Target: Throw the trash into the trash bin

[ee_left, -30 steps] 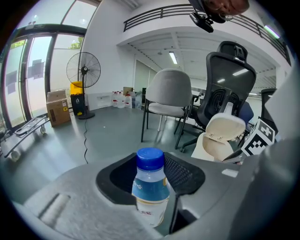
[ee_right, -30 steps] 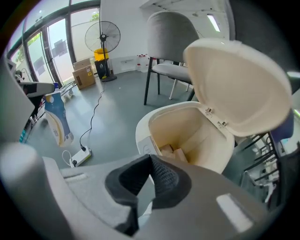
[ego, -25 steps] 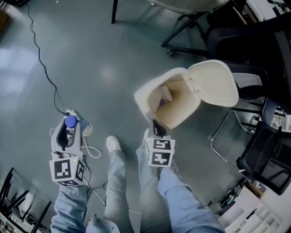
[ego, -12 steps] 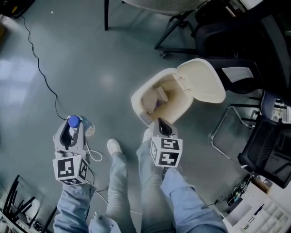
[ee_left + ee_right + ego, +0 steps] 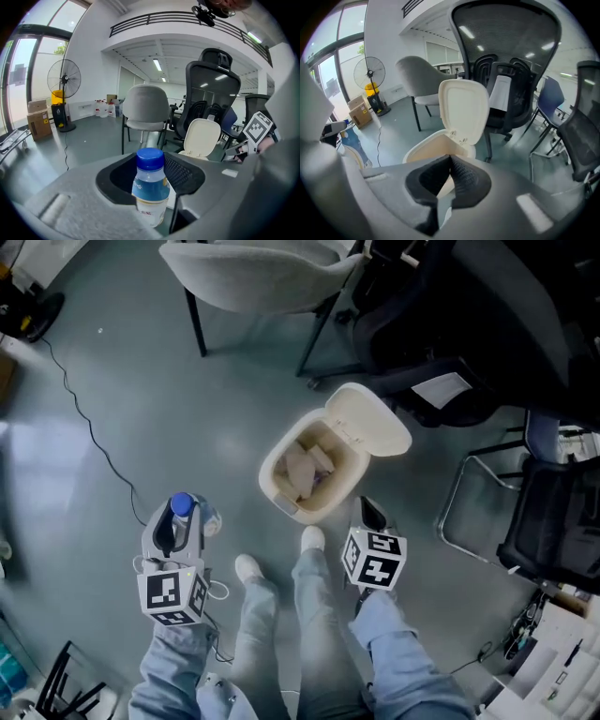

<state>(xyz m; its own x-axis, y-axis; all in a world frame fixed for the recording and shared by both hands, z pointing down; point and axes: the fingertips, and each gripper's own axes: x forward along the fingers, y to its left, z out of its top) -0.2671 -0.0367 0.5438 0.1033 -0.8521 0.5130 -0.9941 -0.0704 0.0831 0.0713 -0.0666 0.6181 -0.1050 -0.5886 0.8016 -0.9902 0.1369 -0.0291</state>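
The cream trash bin [image 5: 281,491] stands on the grey floor with its lid [image 5: 372,418] flipped open and paper scraps inside. My left gripper [image 5: 178,521] is shut on a clear plastic bottle [image 5: 150,194] with a blue cap [image 5: 181,505], held upright to the left of the bin and apart from it. In the left gripper view the lid [image 5: 201,137] shows beyond the bottle. My right gripper [image 5: 370,513] hangs just right of the bin's near side, shut and holding nothing. In the right gripper view its jaws [image 5: 450,161] meet in front of the bin [image 5: 433,145] and lid [image 5: 464,112].
A grey shell chair [image 5: 253,273] and black office chairs [image 5: 469,324] stand behind the bin. A metal-framed chair [image 5: 553,521] is at the right. A cable [image 5: 94,446] runs across the floor at the left. The person's shoes [image 5: 248,568] are just in front of the bin.
Both grippers have risen and drawn back. The right gripper left the bin's near rim and now sits to its right. The bottle stays in the left gripper. The bin looks smaller.
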